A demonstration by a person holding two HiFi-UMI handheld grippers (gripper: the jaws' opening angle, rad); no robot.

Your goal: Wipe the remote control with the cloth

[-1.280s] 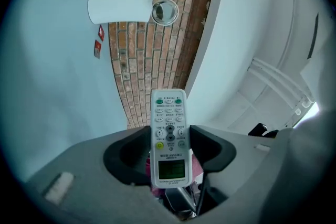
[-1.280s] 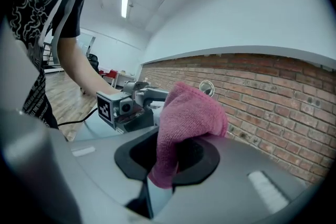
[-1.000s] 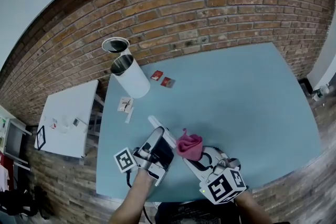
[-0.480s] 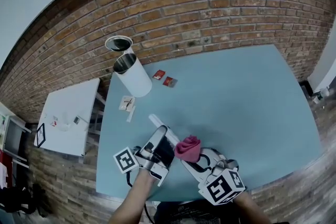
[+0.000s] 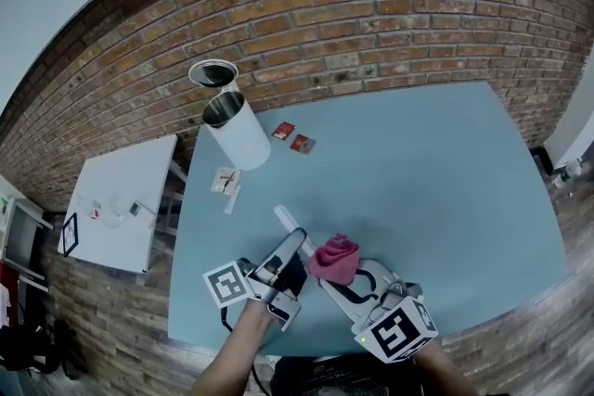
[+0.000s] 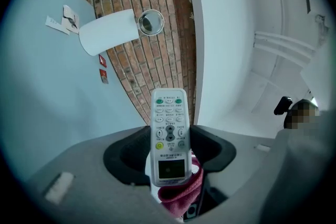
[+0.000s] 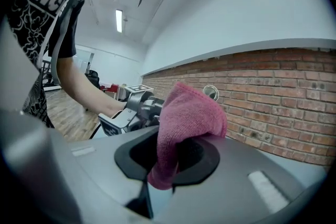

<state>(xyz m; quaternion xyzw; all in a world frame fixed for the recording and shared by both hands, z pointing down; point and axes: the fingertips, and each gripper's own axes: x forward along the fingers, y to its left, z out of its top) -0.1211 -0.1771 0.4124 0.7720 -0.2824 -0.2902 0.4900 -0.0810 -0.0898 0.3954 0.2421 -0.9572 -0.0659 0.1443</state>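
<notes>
My left gripper is shut on the lower end of a white remote control, held just above the blue table. In the left gripper view the remote stands between the jaws with its buttons and small screen facing the camera. A pink cloth is bunched in my right gripper, which is shut on it. The cloth lies against the remote's lower end. In the right gripper view the cloth sticks up out of the jaws of the right gripper, with the left gripper just beyond it.
A white cylinder can lies tipped at the table's far left, its lid beside it. Two red packets and paper scraps lie near it. A white side table stands left of the blue table. A brick wall runs behind.
My left gripper has rolled a little with the remote in it, and the remote's far tip has swung slightly right. The cloth has stayed against the remote.
</notes>
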